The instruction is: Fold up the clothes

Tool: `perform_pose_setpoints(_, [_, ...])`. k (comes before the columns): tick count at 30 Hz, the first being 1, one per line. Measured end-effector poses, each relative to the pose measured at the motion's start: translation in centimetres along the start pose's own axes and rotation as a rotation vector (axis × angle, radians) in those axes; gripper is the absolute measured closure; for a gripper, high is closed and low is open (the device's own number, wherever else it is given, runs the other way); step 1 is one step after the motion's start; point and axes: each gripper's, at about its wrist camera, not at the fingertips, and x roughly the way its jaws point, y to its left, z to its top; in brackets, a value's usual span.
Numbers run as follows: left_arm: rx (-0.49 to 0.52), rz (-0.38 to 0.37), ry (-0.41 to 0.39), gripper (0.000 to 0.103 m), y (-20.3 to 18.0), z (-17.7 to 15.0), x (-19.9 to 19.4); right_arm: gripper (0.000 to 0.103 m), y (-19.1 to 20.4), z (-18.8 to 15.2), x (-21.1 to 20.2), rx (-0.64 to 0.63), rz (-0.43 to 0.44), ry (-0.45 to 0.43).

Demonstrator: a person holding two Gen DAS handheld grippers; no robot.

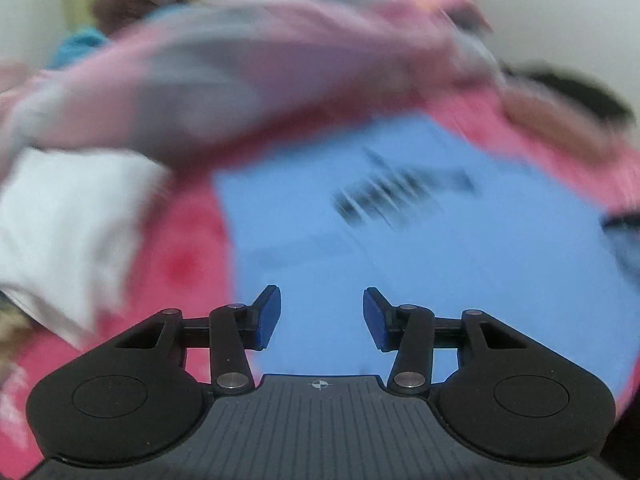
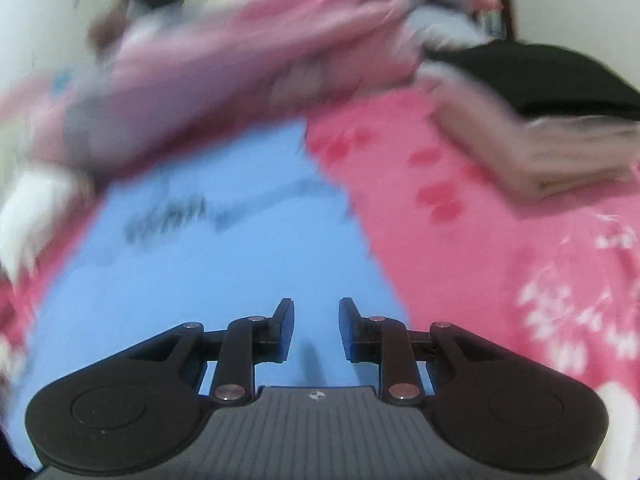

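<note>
Both pairs of jaws stand spread with nothing between them: the left gripper point(image 1: 322, 316) wider, the right gripper point(image 2: 316, 328) narrower. Directly beyond each lies the blue garment point(image 1: 400, 264), spread flat with dark print, probably laid out for folding. Around it is a pink flowered bedcover point(image 2: 500, 220); farther off, a heaped pile of pinkish clothes point(image 1: 280, 60), a white cloth point(image 1: 68, 232) leftward, pale walls behind. All blurred.
</note>
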Motion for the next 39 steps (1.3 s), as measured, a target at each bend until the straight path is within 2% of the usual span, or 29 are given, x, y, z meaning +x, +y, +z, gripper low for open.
perform_pose_setpoints(2, [0.003, -0.036, 0.015, 0.059, -0.8, -2.8, -0.3, 0.077, 0.7, -2.2, 0.4, -0.066, -0.047, 0.053])
perform_pose_setpoints(5, [0.004, -0.065, 0.016, 0.059, -0.8, -6.3, -1.6, 0.077, -0.9, -6.2, -4.1, -0.042, -0.058, 0.039])
perform_pose_setpoints(6, [0.004, -0.055, 0.003, 0.059, -0.2, -6.6, -2.5, 0.077, -1.4, -7.1, -6.0, -0.014, -0.058, 0.039])
perform_pose_setpoints(9, [0.013, -0.036, -0.046, 0.058, 0.9, -6.6, -4.2, 0.076, -1.5, -8.3, -10.0, -0.037, -0.204, 0.114])
perform_pose_setpoints(10, [0.019, -0.039, -0.055, 0.057, 0.9, -6.4, -4.1, 0.076, -1.3, -8.0, -10.8, -0.058, -0.232, 0.100])
perform_pose_setpoints(12, [0.036, -0.049, -0.049, 0.058, 0.4, -5.6, -3.6, 0.076, -0.7, -6.0, -11.2, -0.033, -0.198, 0.029])
perform_pose_setpoints(14, [0.054, -0.055, -0.043, 0.058, -0.9, -5.1, -2.7, 0.076, 0.6, -3.7, -9.5, -0.042, -0.133, -0.046])
perform_pose_setpoints(16, [0.045, -0.092, -0.011, 0.058, -2.2, -4.5, -1.5, 0.077, 1.8, -1.8, -6.3, -0.057, -0.053, -0.077])
perform_pose_setpoints(18, [0.013, -0.124, 0.014, 0.058, -2.5, -4.8, -1.2, 0.078, 1.4, -0.8, -2.9, -0.015, 0.005, -0.035])
perform_pose_setpoints(20, [0.008, -0.126, 0.008, 0.058, -2.3, -5.7, -1.7, 0.079, -1.4, -1.6, -0.6, 0.065, -0.056, 0.026])
perform_pose_setpoints(21, [0.014, -0.117, 0.006, 0.058, -2.1, -6.2, -2.0, 0.094, -3.2, -2.7, -0.9, 0.121, -0.054, 0.024])
perform_pose_setpoints(23, [0.029, -0.098, 0.010, 0.058, -1.6, -7.0, -2.4, 0.103, -7.3, -5.4, -3.3, 0.304, 0.020, -0.029])
perform_pose_setpoints(25, [0.040, -0.105, 0.008, 0.058, -1.4, -6.9, -2.3, 0.103, -9.2, -6.9, -5.7, 0.357, -0.013, -0.065])
perform_pose_setpoints(26, [0.046, -0.110, 0.007, 0.058, -1.3, -6.7, -2.2, 0.102, -9.2, -6.9, -6.7, 0.341, -0.067, -0.073])
perform_pose_setpoints(27, [0.054, -0.114, 0.006, 0.058, -1.4, -6.4, -2.1, 0.102, -8.9, -6.5, -7.3, 0.321, -0.105, -0.076])
perform_pose_setpoints(29, [0.079, -0.097, 0.003, 0.058, -2.1, -5.4, -1.2, 0.100, -8.1, -4.9, -7.8, 0.297, -0.105, -0.119])
perform_pose_setpoints(32, [0.083, -0.102, 0.000, 0.058, -3.4, -4.2, 0.0, 0.100, -5.4, -0.7, -5.6, 0.217, -0.023, -0.165])
perform_pose_setpoints(37, [0.151, -0.068, 0.000, 0.058, -5.8, -3.6, 2.2, 0.100, 1.4, 4.9, 5.2, 0.110, 0.097, -0.053])
perform_pose_setpoints(39, [0.148, -0.061, 0.006, 0.058, -6.0, -3.9, 2.4, 0.100, 3.5, 5.2, 9.0, 0.061, 0.096, 0.017])
